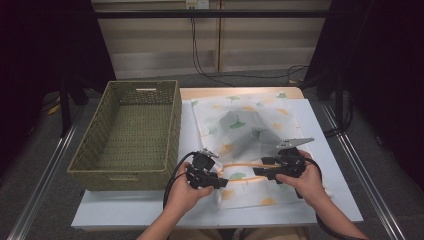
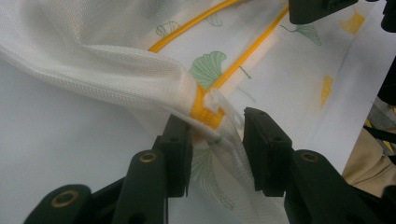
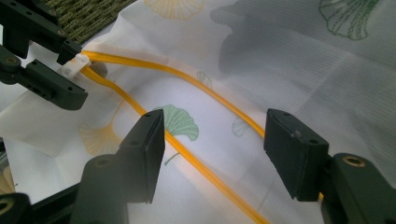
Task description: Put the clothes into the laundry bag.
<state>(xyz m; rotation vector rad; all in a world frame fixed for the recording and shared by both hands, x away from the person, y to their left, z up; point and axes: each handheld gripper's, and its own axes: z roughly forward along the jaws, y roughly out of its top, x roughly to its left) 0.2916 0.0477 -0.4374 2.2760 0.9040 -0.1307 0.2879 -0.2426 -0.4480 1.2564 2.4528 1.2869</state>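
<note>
A white mesh bag point(image 1: 250, 117) printed with green and yellow leaves lies flat on the table, and something dark grey point(image 1: 239, 136) shows through it. Its yellow zipper point(image 1: 245, 164) runs across the near end and stands parted into two tracks point(image 3: 187, 79). My left gripper point(image 2: 217, 123) is open, its jaws on either side of the white zipper pull point(image 2: 219, 103) at the bag's left end, apart from it. My right gripper point(image 3: 215, 135) is open just above the zipper tracks with nothing between its jaws. From above, the left gripper point(image 1: 222, 181) and right gripper point(image 1: 257, 172) face each other.
An empty green woven basket point(image 1: 135, 130) stands left of the bag, its corner point(image 3: 84, 14) close behind the left gripper. The white table top point(image 1: 150, 205) has bare room along the front edge and at the right side point(image 1: 320, 150).
</note>
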